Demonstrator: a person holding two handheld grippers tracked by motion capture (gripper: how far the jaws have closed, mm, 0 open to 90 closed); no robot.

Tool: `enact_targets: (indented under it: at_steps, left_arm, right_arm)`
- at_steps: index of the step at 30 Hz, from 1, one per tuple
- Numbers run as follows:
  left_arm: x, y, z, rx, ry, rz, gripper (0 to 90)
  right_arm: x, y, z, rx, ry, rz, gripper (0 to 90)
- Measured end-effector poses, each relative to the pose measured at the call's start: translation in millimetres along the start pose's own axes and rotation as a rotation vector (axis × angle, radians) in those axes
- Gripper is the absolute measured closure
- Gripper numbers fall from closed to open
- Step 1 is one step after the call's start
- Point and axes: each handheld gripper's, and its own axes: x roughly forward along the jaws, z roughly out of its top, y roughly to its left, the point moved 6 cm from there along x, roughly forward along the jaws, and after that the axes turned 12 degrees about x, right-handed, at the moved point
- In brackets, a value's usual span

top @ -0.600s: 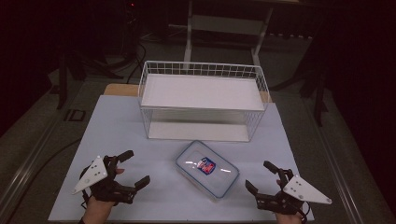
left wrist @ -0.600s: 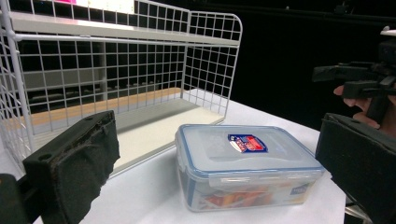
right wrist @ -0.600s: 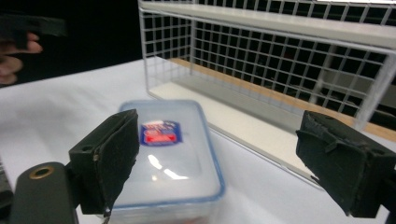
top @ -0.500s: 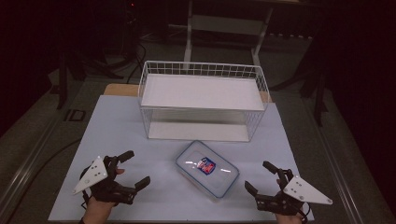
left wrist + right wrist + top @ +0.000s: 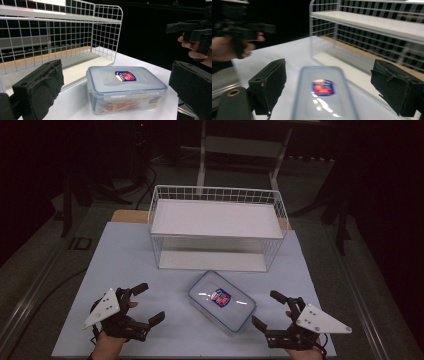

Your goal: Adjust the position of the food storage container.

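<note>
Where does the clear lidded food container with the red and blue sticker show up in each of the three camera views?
High view: the container lies low in the middle, on the table in front of the wire basket.
Left gripper view: it sits at the centre, framed by the two open jaws.
Right gripper view: it is low in the middle, blurred.
Shared landmark: the red and blue sticker on its lid.

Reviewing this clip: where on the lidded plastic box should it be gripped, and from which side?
Probably across the short width of the plastic box, on its two long side walls just under the lid rim. It lies flat and closed on the table, turned at an angle, between the open left gripper and the open right gripper. Its flat lid offers nothing to pinch, so coming in low from either side looks best.
</note>
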Motion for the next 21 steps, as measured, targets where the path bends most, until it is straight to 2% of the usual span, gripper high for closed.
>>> enact_targets:
  at_steps: [4,5,6,8,11,12,13,14,16,17,18,19,21]
  left_arm:
    - [0.0,-0.3,0.7,0.014,0.001,0.007,0.0]
    - [0.0,-0.3,0.7,0.014,0.001,0.007,0.0]
    - [-0.2,0.7,0.0,0.011,0.001,0.009,0.0]
    - [0.0,1.4,-0.5,0.006,0.003,0.011,0.0]
    - [1.0,3.6,-1.6,-0.003,0.003,0.012,0.0]
    - [1.0,3.6,-1.6,-0.003,0.003,0.012,0.0]
    - [1.0,3.5,-1.7,-0.002,0.004,0.012,0.0]
    - [1.1,3.3,-1.8,-0.001,0.005,0.012,0.0]
    - [1.3,2.7,-1.9,0.001,0.007,0.011,0.0]
    - [1.6,2.2,-2.1,0.001,0.009,0.008,0.0]
    - [1.6,2.2,-2.1,0.001,0.009,0.008,0.0]
    - [2.1,2.0,-2.6,-0.001,0.010,0.008,0.0]
    - [2.4,2.0,-3.0,-0.003,0.011,0.004,0.0]
  right_arm:
    - [12.8,13.3,-5.0,0.027,0.029,0.058,13.8]
    - [12.8,13.3,-5.0,0.027,0.029,0.058,13.8]
    - [20.7,20.8,-12.5,0.046,0.067,0.092,14.2]
    - [26.3,25.8,-20.9,0.046,0.094,0.094,19.2]
    - [33.7,30.6,-33.6,0.047,0.135,0.110,35.9]
    - [33.7,30.6,-33.6,0.047,0.135,0.110,35.9]
    - [37.9,32.0,-41.2,0.044,0.171,0.111,49.2]
    - [37.9,32.0,-41.2,0.044,0.171,0.111,49.2]
    - [42.8,33.9,-50.8,0.035,0.216,0.115,55.0]
    - [46.1,35.4,-58.2,0.046,0.246,0.135,65.1]
    - [46.1,35.4,-58.2,0.046,0.246,0.135,65.1]
    - [49.2,35.6,-65.0,0.060,0.275,0.140,74.3]
    - [53.0,37.1,-74.6,0.059,0.314,0.152,81.1]
